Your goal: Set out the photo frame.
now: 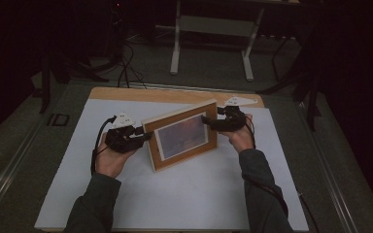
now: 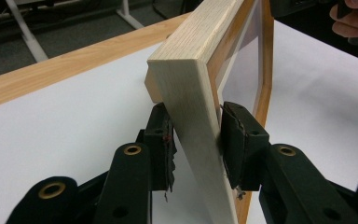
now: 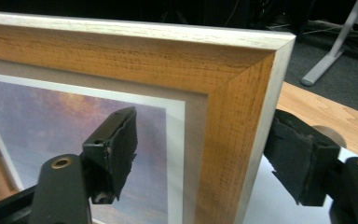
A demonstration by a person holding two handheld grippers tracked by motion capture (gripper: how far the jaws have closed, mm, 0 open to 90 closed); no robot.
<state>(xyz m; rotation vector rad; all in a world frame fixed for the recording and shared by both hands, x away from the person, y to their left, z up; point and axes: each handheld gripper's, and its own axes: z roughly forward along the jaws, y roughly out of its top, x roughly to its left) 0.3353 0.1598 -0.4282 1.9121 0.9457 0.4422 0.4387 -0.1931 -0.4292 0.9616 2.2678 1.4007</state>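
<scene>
While a wooden picture frame (image 1: pixel 182 135) stands upright near the middle of the white tabletop (image 1: pixel 184 194), a person steadies it from both ends with hand-held tools. At the frame's left end, the left gripper (image 1: pixel 144 137) is clamped on the side rail, its pads (image 2: pixel 235 140) pressed against front and back faces, as the left gripper view shows. At the right end, the right gripper (image 1: pixel 208 120) straddles the upper corner with its jaws spread apart: in the right gripper view one pad (image 3: pixel 116 149) hangs in front of the glass and the other (image 3: pixel 298 156) stands clear behind the rim, neither pressing. The step in hand appears to be setting the frame up on the tabletop, with the right side freed and the left side held. The next move likely calls for drawing the right gripper back off the corner without nudging the frame, then easing the left grip. Open white surface lies toward the near edge and both side edges; the far wooden strip (image 1: pixel 126 93) runs close behind.
</scene>
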